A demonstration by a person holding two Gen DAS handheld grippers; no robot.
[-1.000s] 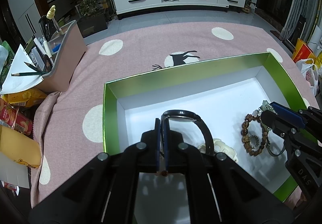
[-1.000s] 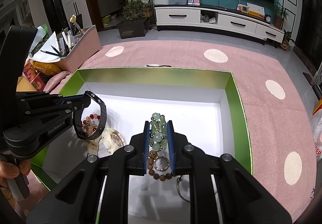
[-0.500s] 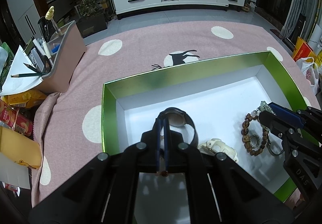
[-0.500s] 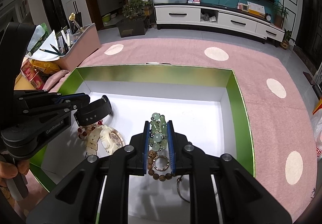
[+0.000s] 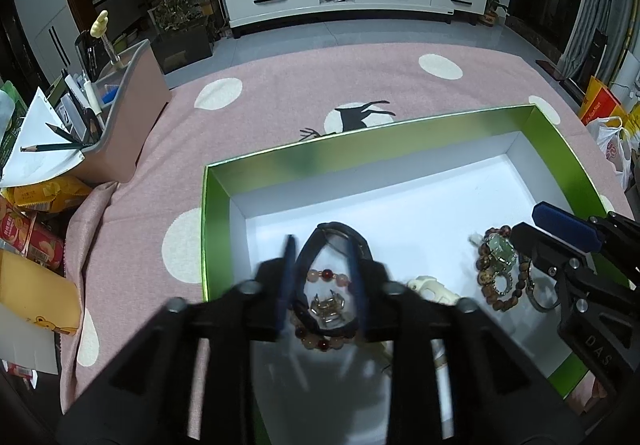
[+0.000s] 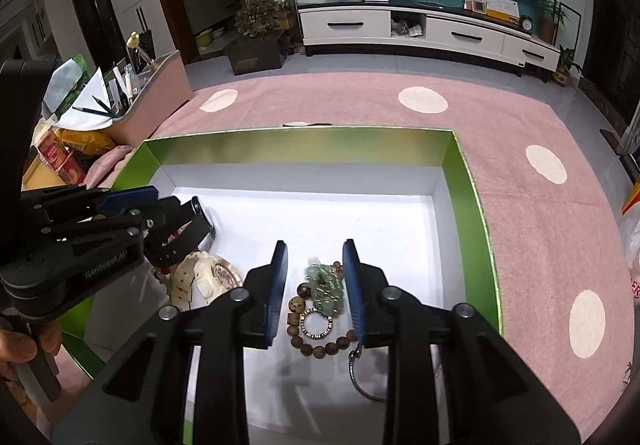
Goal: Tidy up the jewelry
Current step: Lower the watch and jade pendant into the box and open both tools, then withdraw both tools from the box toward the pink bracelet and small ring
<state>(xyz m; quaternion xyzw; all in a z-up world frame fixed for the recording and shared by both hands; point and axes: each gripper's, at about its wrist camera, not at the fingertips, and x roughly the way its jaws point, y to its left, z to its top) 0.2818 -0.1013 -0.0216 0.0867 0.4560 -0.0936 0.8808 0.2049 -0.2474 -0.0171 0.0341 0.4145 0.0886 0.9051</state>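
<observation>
Change: both grippers were clamped a second ago, now their jaws are opening and both pieces lie loose in the box.
Left gripper [image 5: 322, 283]: narrow gap, black strap watch [image 5: 340, 241] between the pads, resting over a red-and-amber bead bracelet [image 5: 326, 341].
Right gripper [image 6: 316, 287]: partly open around the pale green jade bead bracelet [image 6: 326, 287], which lies on a brown wooden bead bracelet [image 6: 316, 345].
Box: green-walled, white-floored cardboard box [image 6: 300, 145] on a pink dotted cloth [image 6: 540, 245].
Cream chunky watch [image 6: 204, 279]: between the two piles, near-left.
</observation>
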